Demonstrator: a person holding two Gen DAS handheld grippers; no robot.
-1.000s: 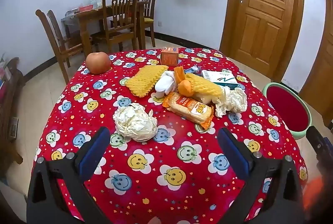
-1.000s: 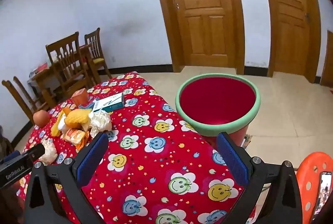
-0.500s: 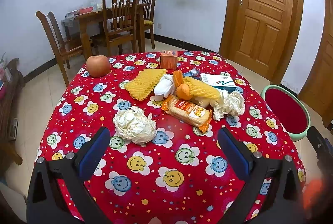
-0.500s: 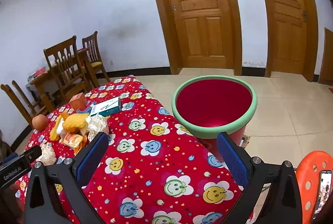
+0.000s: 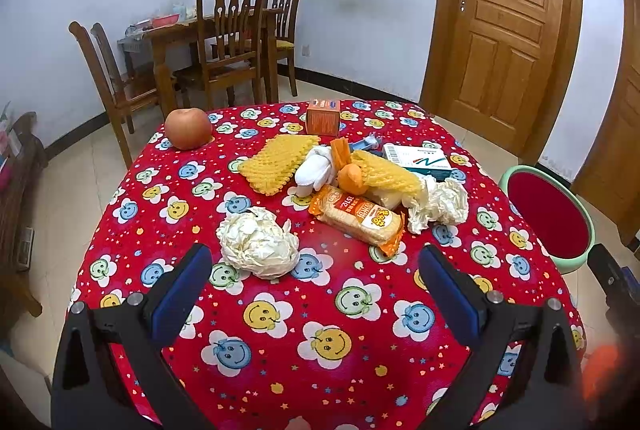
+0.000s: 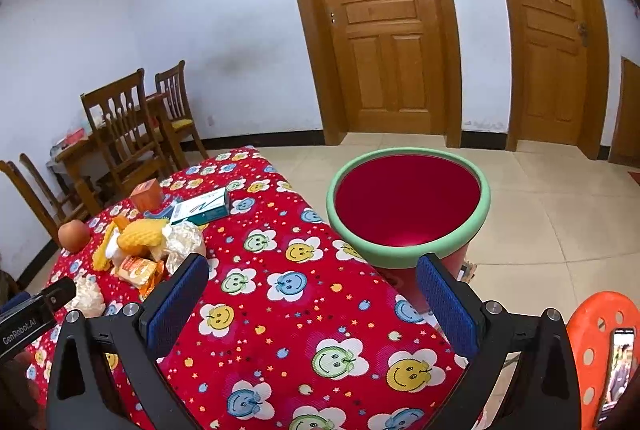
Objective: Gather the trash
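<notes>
Left tool [image 5: 316, 286] spread wide, holding nothing, hovering over near edge of surface [image 5: 280, 350]. Crumpled white paper ball [image 5: 258, 243] just ahead, nearer its left finger, not touching. Beyond, mid-surface: orange cracker packet [image 5: 358, 219] touching second crumpled paper wad [image 5: 440, 205], yellow foam net [image 5: 280, 163], white sock-like cloth [image 5: 316, 170], small orange fruit [image 5: 352, 179]. Toward far edge: orange box [image 5: 323, 117], white-green carton [image 5: 416, 159]; apple [image 5: 189, 128] at far left corner. Right tool [image 6: 312, 294] also wide, empty, above surface's right edge. Red bin with green rim [image 6: 408, 204] on floor just beside that edge. Orange stool [image 6: 600, 346] at lower right, phone [image 6: 618, 374] on it.
</notes>
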